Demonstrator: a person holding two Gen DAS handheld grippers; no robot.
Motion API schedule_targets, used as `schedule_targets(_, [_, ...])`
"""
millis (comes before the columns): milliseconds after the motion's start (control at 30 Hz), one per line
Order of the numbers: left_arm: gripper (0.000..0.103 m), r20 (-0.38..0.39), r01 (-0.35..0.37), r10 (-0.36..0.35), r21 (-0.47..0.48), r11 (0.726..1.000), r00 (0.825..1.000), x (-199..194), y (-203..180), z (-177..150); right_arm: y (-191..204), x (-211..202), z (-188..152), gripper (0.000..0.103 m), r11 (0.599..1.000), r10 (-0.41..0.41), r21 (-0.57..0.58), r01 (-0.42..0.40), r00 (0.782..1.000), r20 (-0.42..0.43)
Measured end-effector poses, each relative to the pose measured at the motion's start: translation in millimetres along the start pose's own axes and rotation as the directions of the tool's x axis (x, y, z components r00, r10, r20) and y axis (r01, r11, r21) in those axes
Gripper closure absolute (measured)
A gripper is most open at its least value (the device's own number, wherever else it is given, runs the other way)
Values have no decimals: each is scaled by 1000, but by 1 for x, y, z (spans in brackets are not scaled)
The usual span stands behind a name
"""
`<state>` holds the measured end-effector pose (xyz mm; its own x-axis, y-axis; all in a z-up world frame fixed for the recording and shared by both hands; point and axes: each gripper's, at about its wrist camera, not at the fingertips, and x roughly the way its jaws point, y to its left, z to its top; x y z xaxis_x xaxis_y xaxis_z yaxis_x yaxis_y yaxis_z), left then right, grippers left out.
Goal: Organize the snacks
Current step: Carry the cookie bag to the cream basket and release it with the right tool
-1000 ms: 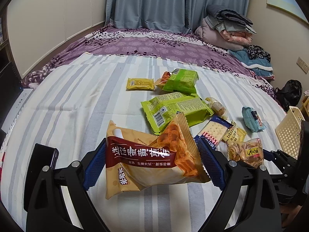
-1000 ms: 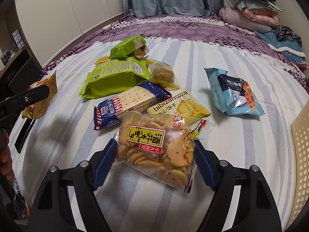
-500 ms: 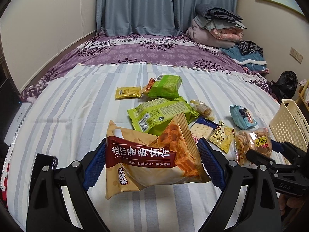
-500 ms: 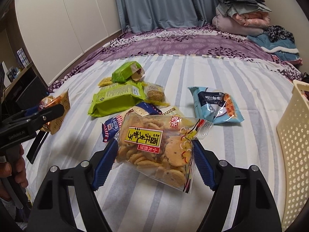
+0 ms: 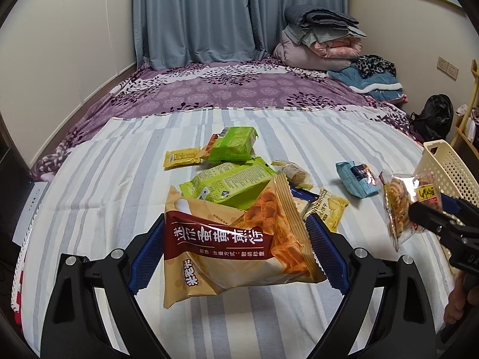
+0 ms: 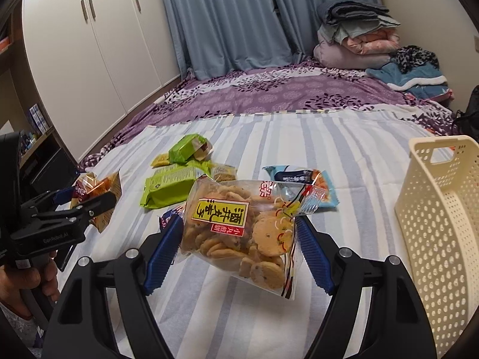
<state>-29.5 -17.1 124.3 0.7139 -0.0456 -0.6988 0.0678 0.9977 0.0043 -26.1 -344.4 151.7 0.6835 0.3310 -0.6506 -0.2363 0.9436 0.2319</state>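
Note:
My left gripper [image 5: 236, 251] is shut on a tan and maroon snack bag [image 5: 230, 239] and holds it above the striped bed; it also shows in the right wrist view [image 6: 95, 191]. My right gripper [image 6: 239, 239] is shut on a clear bag of small cookies [image 6: 239, 227], lifted off the bed; that bag also shows in the left wrist view [image 5: 404, 206]. A cream perforated basket [image 6: 443, 227] stands at the right. Several snack packs lie mid-bed: green packs [image 5: 227, 182], a yellow pack [image 5: 181, 157], a blue pack [image 5: 356, 178].
The striped sheet [image 5: 104, 194] covers the near bed, with a purple floral quilt [image 5: 239, 92] behind. Folded blankets [image 5: 320, 42] are piled at the back right. White wardrobes [image 6: 89, 45] stand at the left. A black bag [image 5: 434, 116] sits by the right wall.
Both grippers have risen with their bags and tilted up. The cookie bag has come off the bed and moved toward the basket, which now shows more fully.

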Motion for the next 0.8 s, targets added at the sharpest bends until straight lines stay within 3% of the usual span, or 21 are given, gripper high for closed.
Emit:
schedule_targets(467, [12, 12, 40, -41, 101, 994, 999, -8, -47, 9, -54, -52, 9, 28, 991, -92, 108, 79, 989, 117])
schedule_targets(600, [12, 11, 54, -56, 137, 989, 998, -9, -62, 10, -75, -70, 9, 30, 982, -138, 148, 116, 980, 147])
schedule_targets(700, [11, 11, 66, -68, 163, 984, 998, -11, -74, 12, -95, -86, 7, 39, 971, -179, 187, 147, 969, 171])
schedule_targets(800, [11, 8, 82, -85, 190, 978, 996, -12, -88, 13, -114, -97, 3, 39, 957, -231, 221, 190, 956, 178])
